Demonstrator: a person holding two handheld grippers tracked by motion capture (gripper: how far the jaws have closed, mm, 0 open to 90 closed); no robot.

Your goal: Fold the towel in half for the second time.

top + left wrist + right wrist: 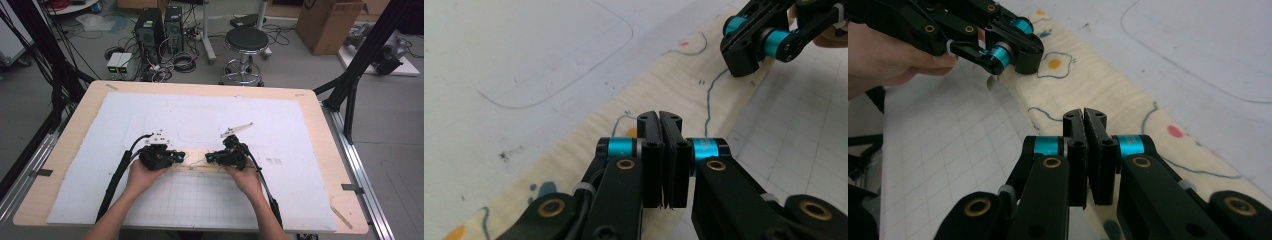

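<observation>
A cream cloth strip [197,162] printed with blue lines and fried eggs lies flat across the white mat. My left gripper [181,156] is at its left end and points right, and my right gripper [209,158] is at its right end and points left. In the left gripper view my left gripper [659,116] is shut low over the cloth [664,85], with no fabric showing between the pads. My right gripper [1084,113] is shut the same way over the cloth [1108,95]. The left gripper's tip [1027,59] rests by a small upturned cloth edge.
The white mat [200,115] covers most of the wooden table [320,150], with a printed grid [200,195] near me. Beyond the far edge stand a stool [246,40], computer towers [150,30] and a cardboard box [330,22]. Black frame legs rise on both sides.
</observation>
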